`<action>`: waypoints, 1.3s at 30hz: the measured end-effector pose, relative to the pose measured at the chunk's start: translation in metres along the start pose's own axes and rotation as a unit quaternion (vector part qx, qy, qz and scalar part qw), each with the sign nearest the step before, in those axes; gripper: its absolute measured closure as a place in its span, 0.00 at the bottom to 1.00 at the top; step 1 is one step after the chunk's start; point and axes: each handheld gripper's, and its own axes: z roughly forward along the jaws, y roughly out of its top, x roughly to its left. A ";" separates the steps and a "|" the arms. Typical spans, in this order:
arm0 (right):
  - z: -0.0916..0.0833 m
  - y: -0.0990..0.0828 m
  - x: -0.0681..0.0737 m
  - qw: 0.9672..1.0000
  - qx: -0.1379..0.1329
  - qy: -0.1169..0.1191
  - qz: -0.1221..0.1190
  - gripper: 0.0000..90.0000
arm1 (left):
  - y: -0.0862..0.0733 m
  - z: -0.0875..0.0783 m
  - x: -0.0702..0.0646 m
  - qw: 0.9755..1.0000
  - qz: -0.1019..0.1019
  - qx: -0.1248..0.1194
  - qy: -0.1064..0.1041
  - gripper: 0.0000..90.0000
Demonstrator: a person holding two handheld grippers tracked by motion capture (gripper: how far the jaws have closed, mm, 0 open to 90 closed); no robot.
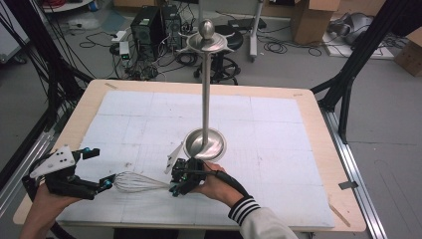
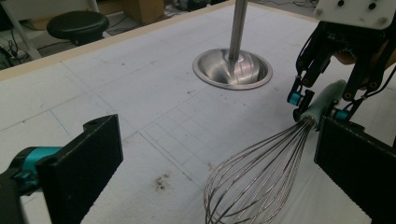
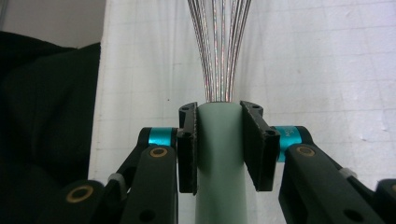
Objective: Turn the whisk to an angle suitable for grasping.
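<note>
A wire whisk (image 1: 138,181) with a pale green handle (image 3: 219,191) lies low over the white mat near the table's front edge. My right gripper (image 1: 180,181) is shut on the handle, one pad on each side (image 3: 219,144), and the wires (image 3: 219,46) fan away from it. My left gripper (image 1: 99,168) stands open at the whisk's round end. In the left gripper view the wire head (image 2: 254,182) sits between its wide black jaws (image 2: 217,175) without touching either pad, and the right gripper (image 2: 317,105) holds the handle farther off.
A tall metal stand (image 1: 205,89) with a dished round base (image 1: 218,148) rises from the middle of the mat, just behind my right hand. The white gridded mat (image 1: 278,129) covers a wooden table (image 1: 326,149). Computers, cables, a stool and boxes lie on the floor beyond.
</note>
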 end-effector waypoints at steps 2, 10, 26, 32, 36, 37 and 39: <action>0.002 0.001 0.001 1.000 0.010 -0.004 0.005 0.77 | 0.000 0.000 0.000 1.000 -0.001 -0.001 0.000 0.02; 0.012 0.006 0.002 1.000 0.011 -0.008 -0.005 0.76 | 0.000 0.000 -0.001 1.000 -0.001 0.001 0.001 0.02; 0.013 0.008 0.004 1.000 0.016 -0.011 -0.002 0.63 | 0.000 -0.001 -0.001 1.000 0.000 0.001 0.002 0.02; -0.009 0.002 0.003 0.999 -0.041 0.006 -0.005 0.47 | -0.001 -0.001 0.000 1.000 -0.002 0.001 0.005 0.02; -0.023 -0.002 0.006 0.997 -0.070 0.012 -0.002 0.31 | -0.002 -0.002 0.001 1.000 -0.003 0.004 0.008 0.02; -0.026 -0.003 0.006 0.996 -0.083 0.017 -0.004 0.24 | -0.002 -0.002 0.001 1.000 -0.003 0.003 0.009 0.02; -0.034 -0.005 0.006 0.994 -0.109 0.028 0.002 0.15 | -0.002 -0.003 0.001 1.000 -0.003 0.004 0.010 0.02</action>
